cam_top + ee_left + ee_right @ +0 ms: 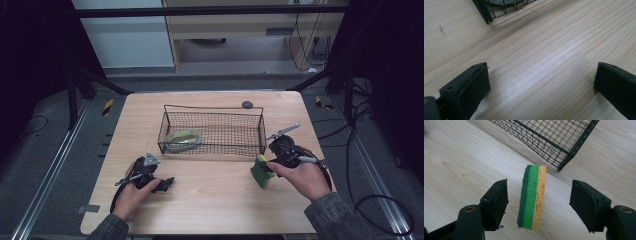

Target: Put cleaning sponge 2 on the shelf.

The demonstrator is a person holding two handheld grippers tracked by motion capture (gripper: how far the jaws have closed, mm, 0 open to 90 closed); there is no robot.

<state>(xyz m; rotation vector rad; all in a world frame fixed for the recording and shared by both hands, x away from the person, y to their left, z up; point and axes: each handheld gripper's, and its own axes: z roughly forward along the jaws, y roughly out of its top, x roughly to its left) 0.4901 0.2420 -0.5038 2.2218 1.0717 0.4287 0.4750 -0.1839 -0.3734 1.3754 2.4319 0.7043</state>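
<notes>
On the near part of the pale wooden table (210,200), 2 hands each hold a black two-jaw gripper. At the left, the left gripper (541,82) sits low over bare wood, its jaws spread as wide as they go, with nothing between them. At the right, the right gripper (539,203) has its jaws about half open around a green and yellow sponge block (532,197). That sponge stands on its thin edge on the wood, dark green side toward one jaw and yellow side toward the other. Neither pad touches it; there is a gap on both sides. Just past the sponge stands a black wire mesh basket (212,132), near the middle of the table. A pale green bowl (183,138) lies in the basket's left end. Behind the basket, by the far edge, sits a small dark grey round thing (247,104).
</notes>
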